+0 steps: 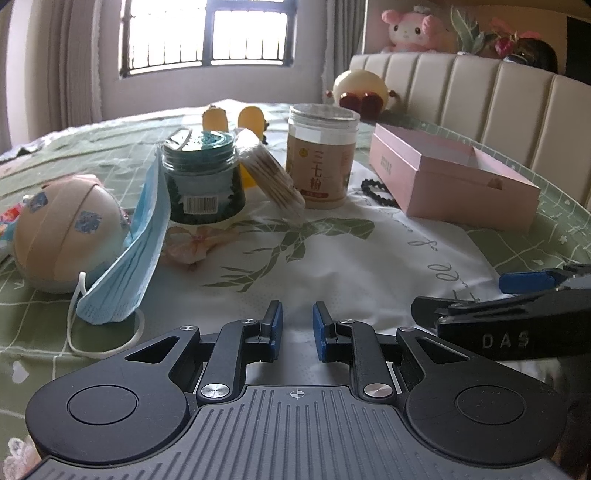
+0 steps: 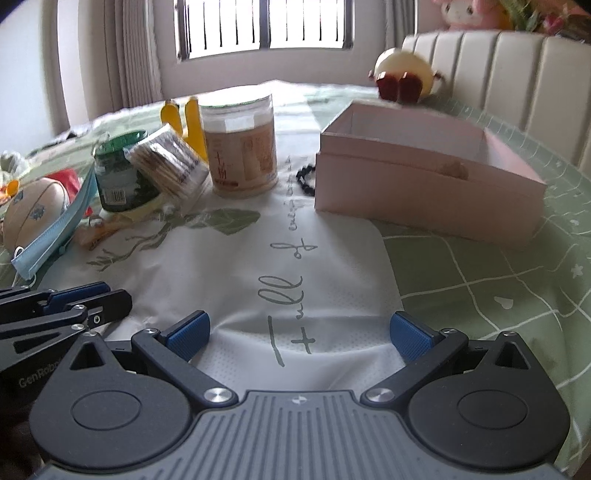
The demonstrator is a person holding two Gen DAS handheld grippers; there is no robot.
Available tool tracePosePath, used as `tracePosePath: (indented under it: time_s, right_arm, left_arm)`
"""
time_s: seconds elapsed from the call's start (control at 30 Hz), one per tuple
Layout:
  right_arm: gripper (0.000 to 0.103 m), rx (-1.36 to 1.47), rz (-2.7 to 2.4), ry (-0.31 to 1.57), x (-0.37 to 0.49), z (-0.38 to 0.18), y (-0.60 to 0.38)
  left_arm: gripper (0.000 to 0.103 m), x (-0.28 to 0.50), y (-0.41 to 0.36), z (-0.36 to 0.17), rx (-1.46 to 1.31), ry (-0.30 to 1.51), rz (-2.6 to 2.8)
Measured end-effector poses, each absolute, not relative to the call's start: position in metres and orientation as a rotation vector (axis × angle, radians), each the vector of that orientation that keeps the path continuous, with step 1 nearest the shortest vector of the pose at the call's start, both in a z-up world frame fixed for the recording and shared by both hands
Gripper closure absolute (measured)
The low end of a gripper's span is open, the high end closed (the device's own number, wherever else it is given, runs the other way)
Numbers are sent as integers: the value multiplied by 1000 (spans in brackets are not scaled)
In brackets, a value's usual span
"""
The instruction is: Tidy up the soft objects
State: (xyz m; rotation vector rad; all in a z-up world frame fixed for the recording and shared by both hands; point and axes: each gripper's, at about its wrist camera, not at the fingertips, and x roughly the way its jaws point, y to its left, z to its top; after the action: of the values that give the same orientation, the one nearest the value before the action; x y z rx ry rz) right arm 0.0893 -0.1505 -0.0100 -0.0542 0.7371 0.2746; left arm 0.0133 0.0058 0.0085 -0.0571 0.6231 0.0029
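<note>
A blue face mask point(image 1: 125, 258) leans against a round beige plush ball point(image 1: 66, 229) and a green jar point(image 1: 203, 177) at the left of the bed. Both show in the right wrist view too, the mask point(image 2: 55, 236) and the ball point(image 2: 33, 214). An open pink box point(image 1: 454, 177) point(image 2: 424, 177) stands at the right, with only its far inner wall visible. My left gripper point(image 1: 297, 332) point(image 2: 110, 293) hovers low over the white printed cloth point(image 2: 295, 258), nearly shut, with only a narrow gap and nothing between its pads. Beside it, my right gripper point(image 2: 300, 332) point(image 1: 465, 297) is wide open and holds nothing.
A beige canister point(image 1: 321, 155), a cotton swab pack point(image 1: 269, 173), a black bead bracelet point(image 1: 376, 192) and a small floral cloth piece point(image 1: 188, 247) lie mid-bed. Yellow toys point(image 1: 251, 118) and a cream plush point(image 1: 362, 88) sit behind. A padded headboard point(image 1: 480, 92) with a pink plush point(image 1: 413, 29) on top rises at the right.
</note>
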Motion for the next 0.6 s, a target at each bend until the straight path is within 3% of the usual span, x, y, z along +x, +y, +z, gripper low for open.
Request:
tracePosePath:
  time_s: [0.17,0.4,0.6]
  right_arm:
    - [0,-54,289,828,101,-4,-151]
    - [0,-106,305,791,89,-4,-146]
    - [1,-57,371,730,80,14,-137]
  left_arm:
    - [83,20,26,13,-181,684,-42]
    - [83,14,59,20,-396,728,-123]
    - [83,-11,95,62,-315,573,-138]
